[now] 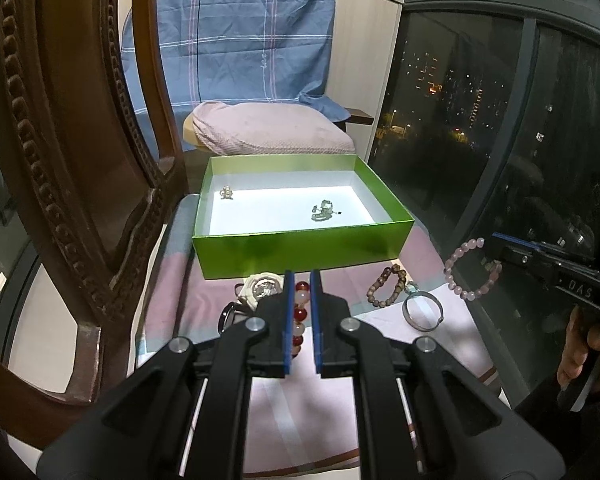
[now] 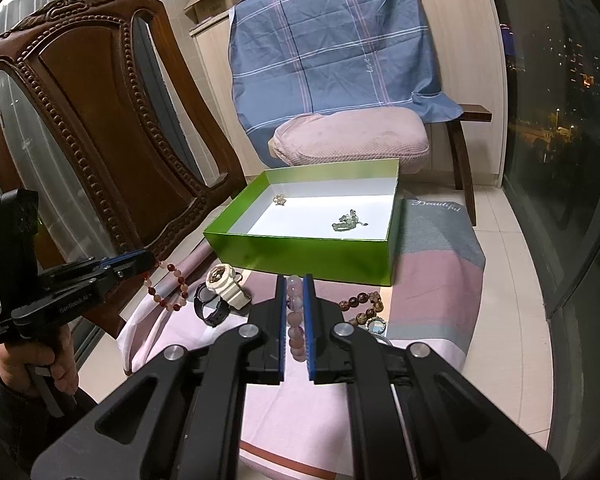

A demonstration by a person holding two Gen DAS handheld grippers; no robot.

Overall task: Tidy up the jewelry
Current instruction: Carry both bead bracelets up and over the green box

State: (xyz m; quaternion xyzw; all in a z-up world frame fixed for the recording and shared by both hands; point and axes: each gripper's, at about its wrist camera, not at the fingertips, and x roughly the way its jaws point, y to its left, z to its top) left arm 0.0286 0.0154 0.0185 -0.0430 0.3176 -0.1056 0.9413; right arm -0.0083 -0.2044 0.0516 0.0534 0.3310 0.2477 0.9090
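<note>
A green box (image 1: 300, 250) with a white floor stands on the cloth; two small jewelry pieces (image 1: 323, 211) lie in it. My left gripper (image 1: 301, 280) is shut on a red and white bead bracelet (image 1: 300, 312), held above the cloth in front of the box; it hangs from the gripper in the right wrist view (image 2: 168, 284). My right gripper (image 2: 295, 284) is shut on a pink bead bracelet (image 2: 296, 320), which hangs in the air in the left wrist view (image 1: 474, 270). The box also shows in the right wrist view (image 2: 300, 254).
On the pink and grey cloth (image 2: 432, 280) lie a cream watch (image 2: 226, 282), a black watch (image 2: 210, 308), a brown bead bracelet (image 1: 386, 286) and a metal bangle (image 1: 424, 310). A carved wooden chair (image 2: 100, 120) stands left. A pillow (image 2: 348, 136) lies behind the box.
</note>
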